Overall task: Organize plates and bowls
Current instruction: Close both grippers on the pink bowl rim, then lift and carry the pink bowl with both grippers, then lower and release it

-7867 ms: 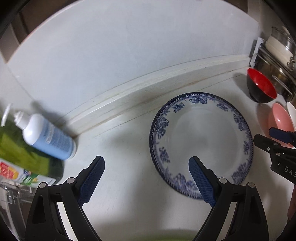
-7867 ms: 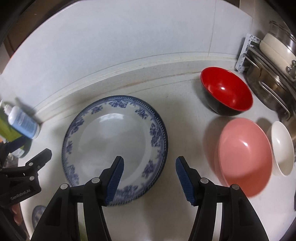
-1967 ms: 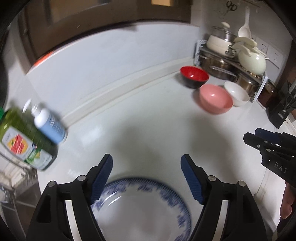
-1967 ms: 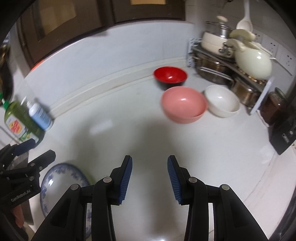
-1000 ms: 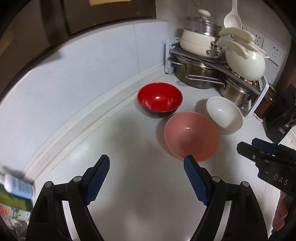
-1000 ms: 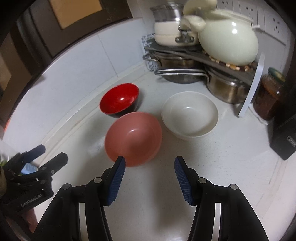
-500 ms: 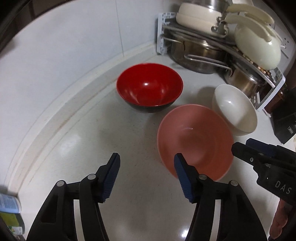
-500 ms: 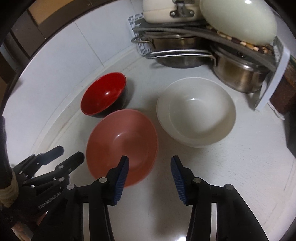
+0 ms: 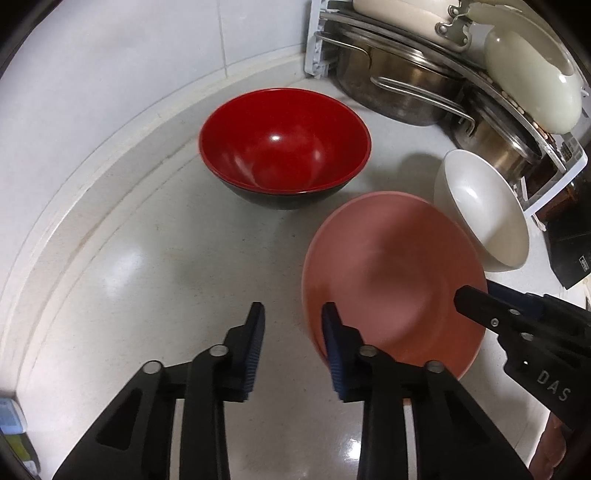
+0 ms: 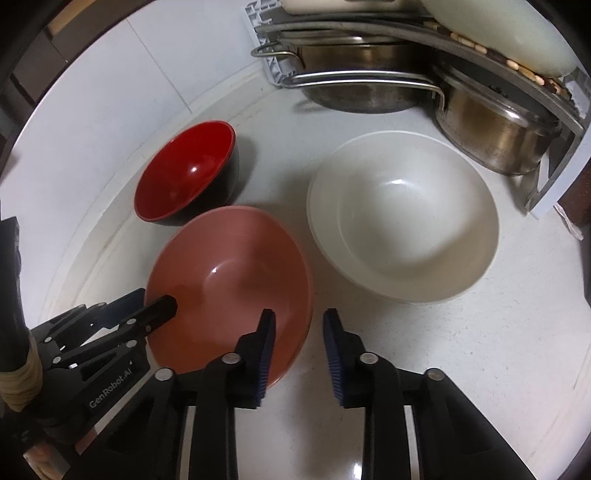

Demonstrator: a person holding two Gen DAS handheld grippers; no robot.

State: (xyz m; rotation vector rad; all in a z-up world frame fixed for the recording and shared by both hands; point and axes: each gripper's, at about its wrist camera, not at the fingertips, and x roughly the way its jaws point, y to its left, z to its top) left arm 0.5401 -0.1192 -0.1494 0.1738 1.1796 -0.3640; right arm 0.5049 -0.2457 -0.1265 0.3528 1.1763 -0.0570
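Straddling the rim of the pink bowl [image 9: 391, 280] from two sides, both grippers sit low over the white table [image 9: 155, 280]. The left gripper [image 9: 293, 321] has its jaws open to a narrow gap, one finger outside the pink bowl's left wall and the other over its inside; whether either pad touches the rim cannot be told. The right gripper [image 10: 299, 330] is likewise partly open across the pink bowl's right edge, one finger above the inside, the other over bare table between the pink bowl and the white bowl [image 10: 402, 214]. Neither one has closed on anything.

The pink bowl stands upright on the table. The red bowl [image 9: 284, 144], black outside, is just behind and to the left of the pink bowl. The white bowl is just to the right of the pink bowl, their rims very near. Behind the white bowl, farther from the pink bowl, steel pots [image 10: 354, 85] sit under a wire rack [image 10: 406, 33] in the corner.
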